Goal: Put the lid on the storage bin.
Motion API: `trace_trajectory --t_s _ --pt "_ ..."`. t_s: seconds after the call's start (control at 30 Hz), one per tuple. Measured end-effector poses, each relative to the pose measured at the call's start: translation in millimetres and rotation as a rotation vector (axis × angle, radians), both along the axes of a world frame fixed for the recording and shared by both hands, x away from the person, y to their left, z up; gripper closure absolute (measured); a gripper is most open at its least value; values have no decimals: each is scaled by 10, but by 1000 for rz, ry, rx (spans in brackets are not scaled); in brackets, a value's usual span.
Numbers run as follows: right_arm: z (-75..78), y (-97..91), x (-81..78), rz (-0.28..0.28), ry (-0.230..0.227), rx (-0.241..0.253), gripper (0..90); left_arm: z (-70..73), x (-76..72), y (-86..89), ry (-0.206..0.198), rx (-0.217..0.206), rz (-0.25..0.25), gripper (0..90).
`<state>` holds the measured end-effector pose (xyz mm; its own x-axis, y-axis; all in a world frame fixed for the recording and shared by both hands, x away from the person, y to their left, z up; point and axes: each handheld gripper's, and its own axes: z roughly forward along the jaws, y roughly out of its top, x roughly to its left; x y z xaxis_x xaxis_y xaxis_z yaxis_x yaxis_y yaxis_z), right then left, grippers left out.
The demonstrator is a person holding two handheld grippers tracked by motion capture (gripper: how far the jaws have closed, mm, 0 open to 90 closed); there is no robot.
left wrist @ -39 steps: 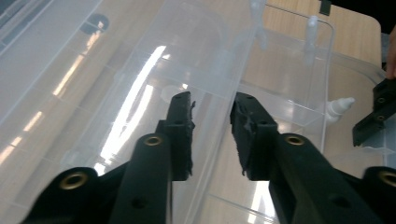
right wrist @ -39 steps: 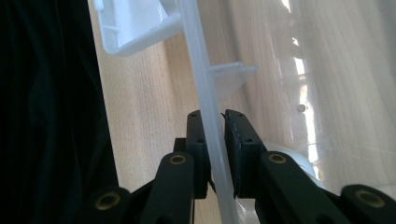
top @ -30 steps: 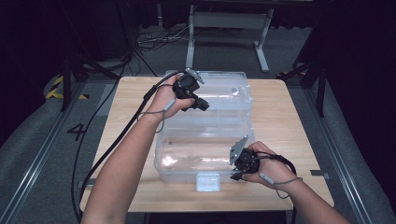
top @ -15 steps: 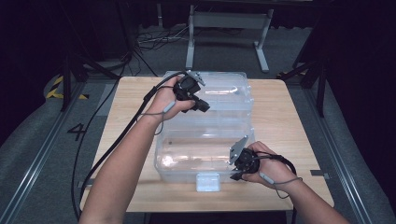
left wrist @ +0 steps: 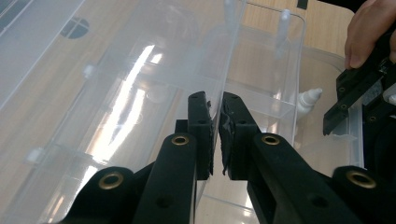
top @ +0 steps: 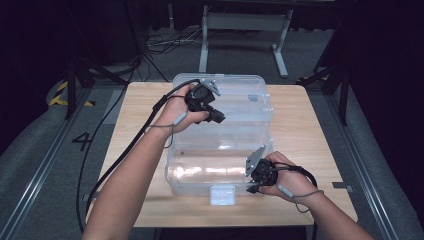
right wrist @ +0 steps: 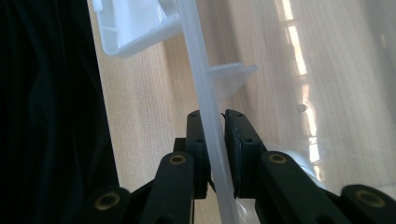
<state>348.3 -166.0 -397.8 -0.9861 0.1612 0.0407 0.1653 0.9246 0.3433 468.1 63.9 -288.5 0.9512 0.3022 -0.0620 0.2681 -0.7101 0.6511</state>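
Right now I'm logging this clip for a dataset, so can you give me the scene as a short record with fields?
surface: wooden table
main object: clear plastic box, its lid open
left gripper: shut on the lid, over the box's far half
right gripper: shut on the box's thin wall, near the front right corner
front detail: white latch on the near side
inside the box: small white piece, what it is cannot be told
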Motion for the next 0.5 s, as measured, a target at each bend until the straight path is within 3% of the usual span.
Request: trace_trajectory --t_s 0.5 --pt "-1 5 -2 -6 3 0 806 27 -159 14 -13 2 -27 845"
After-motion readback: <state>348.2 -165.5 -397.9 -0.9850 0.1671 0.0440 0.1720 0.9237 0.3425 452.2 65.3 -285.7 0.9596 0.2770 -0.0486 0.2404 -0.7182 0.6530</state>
